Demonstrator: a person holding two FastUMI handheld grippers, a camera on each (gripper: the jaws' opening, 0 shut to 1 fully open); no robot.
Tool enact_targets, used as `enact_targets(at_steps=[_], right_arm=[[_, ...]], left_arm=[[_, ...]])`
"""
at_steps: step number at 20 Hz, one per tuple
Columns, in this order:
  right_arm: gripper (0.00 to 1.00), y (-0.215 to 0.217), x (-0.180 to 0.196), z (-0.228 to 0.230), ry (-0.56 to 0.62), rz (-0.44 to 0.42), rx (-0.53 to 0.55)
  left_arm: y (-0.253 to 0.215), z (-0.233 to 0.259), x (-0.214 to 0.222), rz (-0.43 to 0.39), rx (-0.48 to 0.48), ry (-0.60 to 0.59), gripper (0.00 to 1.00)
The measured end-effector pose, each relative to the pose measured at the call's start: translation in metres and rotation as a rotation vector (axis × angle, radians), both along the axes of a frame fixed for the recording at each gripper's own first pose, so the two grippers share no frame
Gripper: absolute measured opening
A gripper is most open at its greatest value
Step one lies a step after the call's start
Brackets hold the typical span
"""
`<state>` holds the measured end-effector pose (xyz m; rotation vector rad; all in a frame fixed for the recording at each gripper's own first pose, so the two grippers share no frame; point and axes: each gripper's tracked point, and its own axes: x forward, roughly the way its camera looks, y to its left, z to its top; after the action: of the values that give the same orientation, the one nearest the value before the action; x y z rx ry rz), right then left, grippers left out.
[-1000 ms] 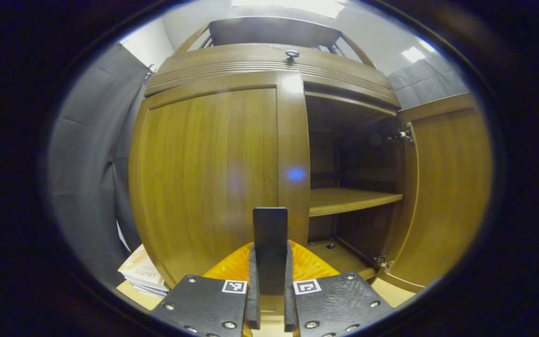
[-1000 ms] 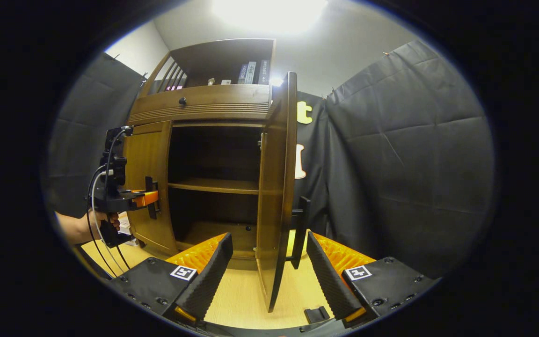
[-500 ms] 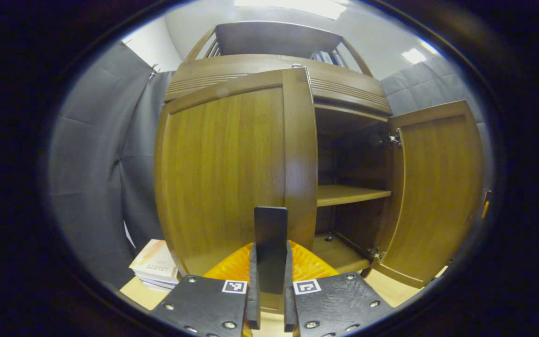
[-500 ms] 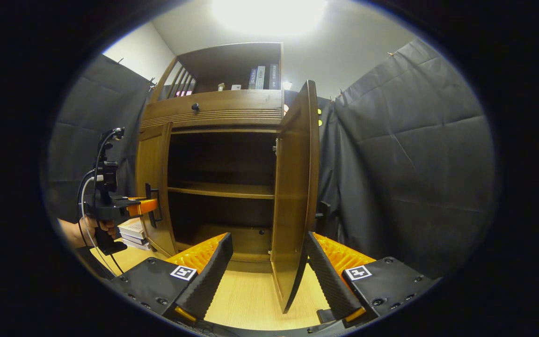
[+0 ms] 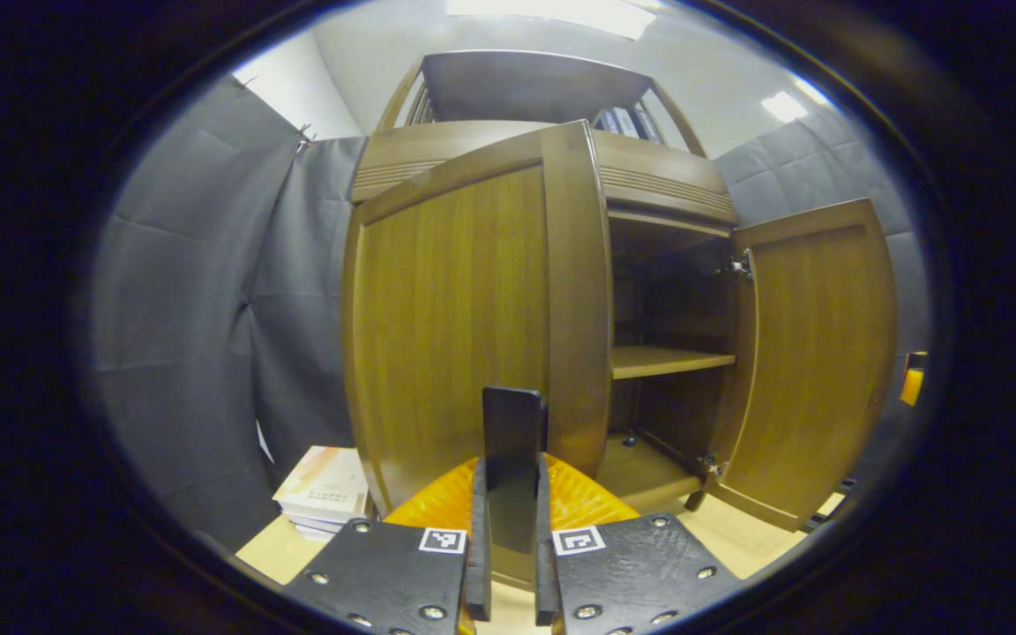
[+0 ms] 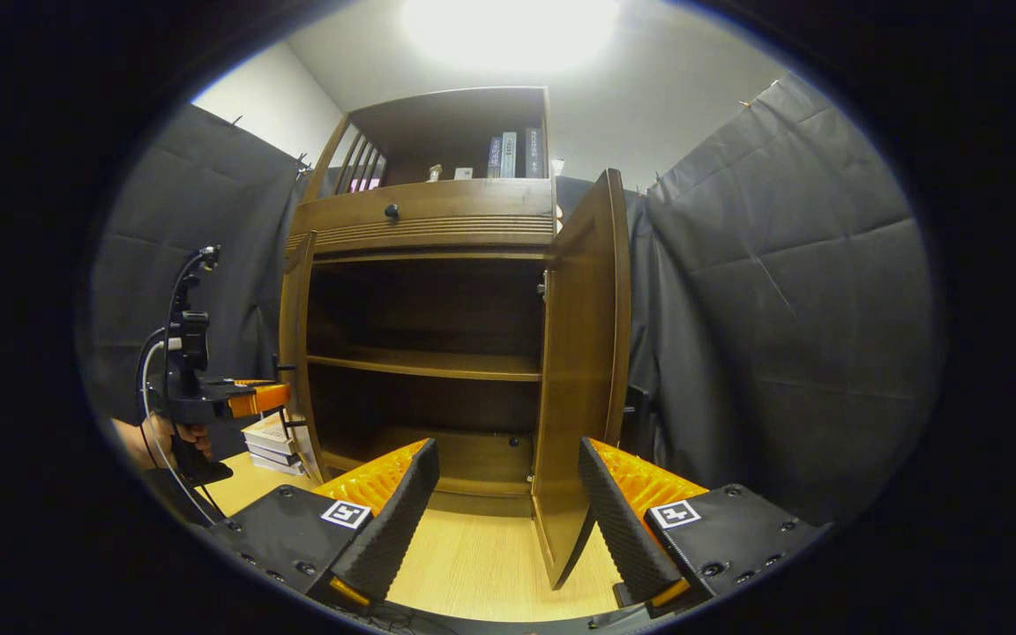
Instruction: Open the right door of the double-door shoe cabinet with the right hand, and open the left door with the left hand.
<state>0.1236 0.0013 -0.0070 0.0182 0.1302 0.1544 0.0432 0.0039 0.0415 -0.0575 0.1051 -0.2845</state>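
In the left gripper view my left gripper [image 5: 510,481] is shut on the dark upright handle [image 5: 513,423] of the left door [image 5: 455,309], which stands partly swung out. Beyond it the right door [image 5: 817,370] hangs wide open. In the right gripper view my right gripper [image 6: 508,520] is open; the right door [image 6: 583,370] stands open just ahead, its lower corner showing between the fingers without touching them. The left door [image 6: 296,353] shows nearly edge-on, with the left gripper [image 6: 221,401] on its handle, held by a hand [image 6: 160,437]. The cabinet's inner shelf [image 6: 424,362] is bare.
A stack of books [image 5: 323,489] lies on the wooden floor left of the cabinet. A drawer with a round knob [image 6: 392,211] runs above the doors, and books [image 6: 512,154] stand on the top shelf. Black cloth walls close in on both sides.
The left door has swung further out with my left gripper on its handle. The right door has opened wider, and its handle no longer sits between my right gripper's fingers.
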Motion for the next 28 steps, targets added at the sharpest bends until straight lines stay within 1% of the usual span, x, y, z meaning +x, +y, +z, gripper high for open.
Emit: enact_targets(at_steps=[3, 5, 7, 11, 13, 14, 15, 17, 18, 19, 20, 21, 23, 25, 27, 28], right_arm=[[0.99, 0.006, -0.002, 0.002, -0.003, 0.015, 0.001], [1.0, 0.01, -0.003, 0.001, -0.001, 0.026, 0.0], [0.99, 0.014, -0.006, 0.001, 0.0, 0.036, -0.002], [0.99, 0.02, -0.009, 0.004, -0.007, 0.049, -0.004], [0.99, 0.023, -0.009, 0.003, -0.007, 0.055, -0.001], [0.96, 0.024, -0.01, 0.005, -0.008, 0.057, 0.0], [0.99, 0.025, -0.011, 0.005, -0.009, 0.06, -0.001], [0.99, 0.028, -0.013, 0.005, -0.009, 0.065, -0.002], [0.97, 0.029, -0.014, 0.005, -0.008, 0.07, -0.001], [1.0, 0.031, -0.014, 0.004, -0.008, 0.072, -0.001], [1.0, 0.033, -0.015, 0.005, -0.008, 0.076, 0.0], [0.97, 0.036, -0.016, 0.005, -0.008, 0.081, 0.001], [0.97, 0.04, -0.016, 0.005, -0.01, 0.092, -0.002], [0.99, 0.045, -0.017, 0.005, -0.011, 0.101, -0.004], [0.99, 0.05, -0.018, 0.005, -0.009, 0.111, -0.001], [0.97, 0.053, -0.02, 0.004, -0.008, 0.115, 0.0]], left_arm=[[0.001, 0.007, -0.003, 0.01, 0.004, 0.0, 0.19], [0.001, 0.011, -0.004, 0.017, 0.004, 0.001, 0.21], [0.002, 0.016, -0.006, 0.025, 0.003, 0.002, 0.21], [0.004, 0.015, -0.004, 0.047, 0.004, 0.01, 0.22], [0.005, 0.012, -0.001, 0.062, -0.002, 0.014, 0.2], [0.007, 0.01, 0.0, 0.069, -0.005, 0.017, 0.2], [0.007, 0.011, 0.0, 0.076, -0.007, 0.017, 0.2], [0.008, 0.011, 0.001, 0.089, -0.002, 0.019, 0.2], [0.009, 0.011, 0.001, 0.095, 0.0, 0.02, 0.19], [0.01, 0.011, 0.001, 0.103, -0.002, 0.024, 0.2], [0.011, 0.012, 0.002, 0.114, -0.007, 0.028, 0.22], [0.012, 0.011, 0.001, 0.124, -0.013, 0.031, 0.22], [0.015, 0.01, 0.001, 0.142, -0.012, 0.036, 0.21], [0.018, 0.008, 0.0, 0.15, -0.003, 0.039, 0.19], [0.02, 0.007, -0.001, 0.152, 0.0, 0.039, 0.19], [0.022, 0.007, 0.0, 0.155, 0.003, 0.039, 0.19]])
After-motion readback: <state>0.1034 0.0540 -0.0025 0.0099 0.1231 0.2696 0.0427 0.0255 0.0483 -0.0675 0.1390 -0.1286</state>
